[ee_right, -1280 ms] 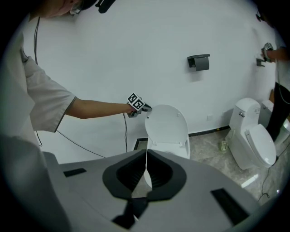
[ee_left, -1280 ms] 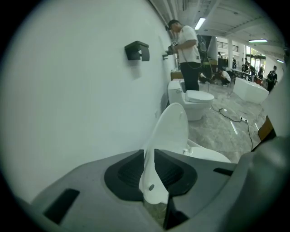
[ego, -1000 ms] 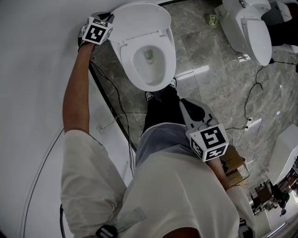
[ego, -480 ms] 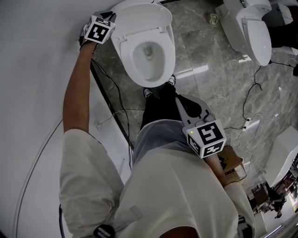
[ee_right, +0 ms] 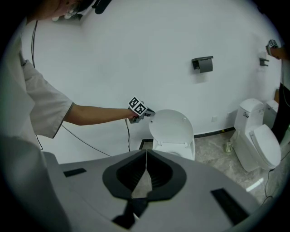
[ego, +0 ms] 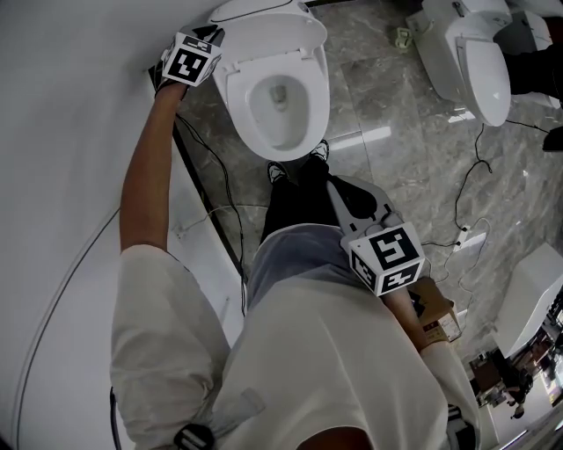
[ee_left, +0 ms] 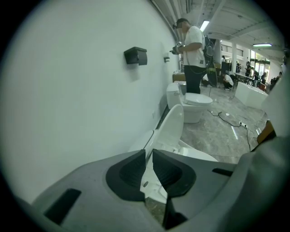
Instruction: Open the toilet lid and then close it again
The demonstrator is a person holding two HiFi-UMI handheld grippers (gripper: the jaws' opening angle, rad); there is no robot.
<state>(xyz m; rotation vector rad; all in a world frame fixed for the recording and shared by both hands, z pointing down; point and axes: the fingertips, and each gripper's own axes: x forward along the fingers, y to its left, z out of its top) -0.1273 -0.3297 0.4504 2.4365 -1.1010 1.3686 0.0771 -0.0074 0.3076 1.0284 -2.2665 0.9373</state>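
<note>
The white toilet [ego: 280, 101] stands against the wall with its lid [ego: 264, 26] raised and the bowl showing. My left gripper [ego: 214, 37] reaches out at arm's length to the lid's upper left edge. In the left gripper view its jaws [ee_left: 149, 156] stand nearly together with the lid's thin white rim [ee_left: 171, 129] running out from between them. From the right gripper view the lid [ee_right: 172, 129] looks upright, with the left gripper [ee_right: 149, 112] at its rim. My right gripper [ego: 332, 183] hangs in front of my body, pointing at the toilet; its jaws [ee_right: 146, 156] are shut on nothing.
A second toilet [ego: 471, 53] stands at the right, lid down. Cables [ego: 475, 167] trail over the marble floor, and another cable [ego: 207, 167] runs along the wall's base. A black holder [ee_right: 202, 64] is on the wall. Another person [ee_left: 192, 50] stands further along.
My left gripper has slid a little sideways with the lid's edge, and the lid looks more foreshortened. The right gripper has barely moved.
</note>
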